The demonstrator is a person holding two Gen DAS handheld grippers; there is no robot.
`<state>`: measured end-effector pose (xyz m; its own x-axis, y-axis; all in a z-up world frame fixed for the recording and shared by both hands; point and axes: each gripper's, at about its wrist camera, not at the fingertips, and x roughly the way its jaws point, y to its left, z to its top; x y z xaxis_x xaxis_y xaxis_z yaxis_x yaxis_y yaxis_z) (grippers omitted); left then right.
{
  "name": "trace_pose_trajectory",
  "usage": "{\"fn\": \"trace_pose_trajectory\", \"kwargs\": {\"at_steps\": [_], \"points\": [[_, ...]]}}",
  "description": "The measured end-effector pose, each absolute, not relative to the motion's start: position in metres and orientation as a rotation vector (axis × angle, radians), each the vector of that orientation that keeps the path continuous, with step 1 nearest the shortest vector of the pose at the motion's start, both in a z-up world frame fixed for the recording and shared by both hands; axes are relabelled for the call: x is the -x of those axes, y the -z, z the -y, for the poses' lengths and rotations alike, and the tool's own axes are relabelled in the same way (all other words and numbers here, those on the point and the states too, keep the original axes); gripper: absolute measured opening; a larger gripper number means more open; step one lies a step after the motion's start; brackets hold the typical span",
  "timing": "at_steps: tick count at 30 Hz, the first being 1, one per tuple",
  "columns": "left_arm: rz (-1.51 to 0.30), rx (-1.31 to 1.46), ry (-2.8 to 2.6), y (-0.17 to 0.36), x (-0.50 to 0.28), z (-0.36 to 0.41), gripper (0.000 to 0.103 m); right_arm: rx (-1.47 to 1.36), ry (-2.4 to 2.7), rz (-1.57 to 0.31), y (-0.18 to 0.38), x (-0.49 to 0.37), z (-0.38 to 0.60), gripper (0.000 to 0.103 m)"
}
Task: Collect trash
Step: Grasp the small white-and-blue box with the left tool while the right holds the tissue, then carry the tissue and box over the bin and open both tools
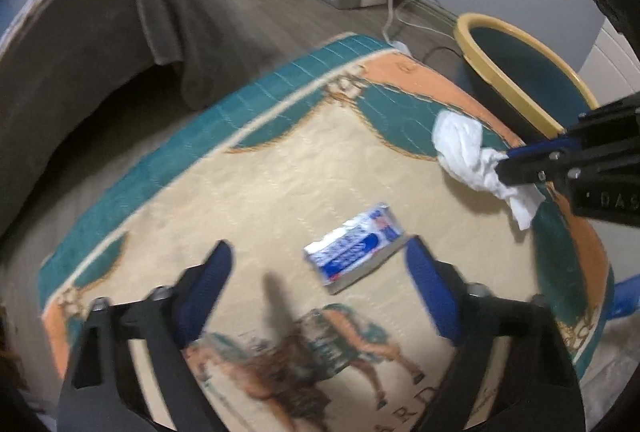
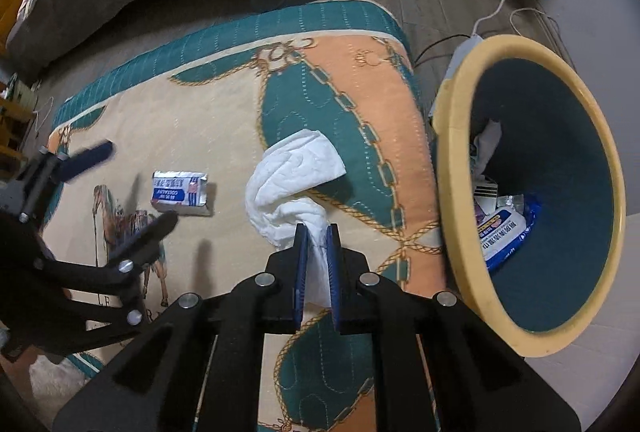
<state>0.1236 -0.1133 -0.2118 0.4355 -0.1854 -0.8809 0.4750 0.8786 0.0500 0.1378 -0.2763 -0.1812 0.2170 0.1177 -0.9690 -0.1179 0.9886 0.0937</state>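
1. Right tool [image 2: 317, 232], at lower centre of its own view, is clamped on a white tissue [image 2: 288, 183] hanging over the patterned blanket [image 2: 224, 119].
2. Left tool [image 1: 320, 264] is spread wide and holds nothing; a small blue-and-white packet [image 1: 354, 246] lies on the blanket between its fingers.
3. Yellow-rimmed bin [image 2: 452, 159], far right, holds other trash.

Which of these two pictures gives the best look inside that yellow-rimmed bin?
The right wrist view. It looks straight into the bin, showing its teal inner wall and the packets and paper already lying at the bottom. The left wrist view catches only the rim and upper inside wall of the bin, with no contents visible.
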Motion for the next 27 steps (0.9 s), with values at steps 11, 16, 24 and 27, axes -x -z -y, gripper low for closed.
{"fn": "trace_pose_trajectory", "kwargs": {"at_steps": [11,16,24,27], "points": [[-1.060,-0.343,0.487,0.226,-0.116,0.127,0.044,0.009,-0.174,-1.348,0.184,-0.137,0.272,0.009],[-1.053,-0.358,0.490,0.225,-0.115,0.128,0.033,0.005,-0.170,-1.342,0.181,-0.135,0.273,0.009],[-1.033,-0.294,0.485,0.210,-0.112,0.115,0.025,-0.011,-0.175,-1.305,0.165,-0.132,0.277,0.009],[-1.019,-0.269,0.488,0.203,-0.108,0.111,0.024,0.001,-0.170,-1.284,0.158,-0.131,0.279,0.009]]}}
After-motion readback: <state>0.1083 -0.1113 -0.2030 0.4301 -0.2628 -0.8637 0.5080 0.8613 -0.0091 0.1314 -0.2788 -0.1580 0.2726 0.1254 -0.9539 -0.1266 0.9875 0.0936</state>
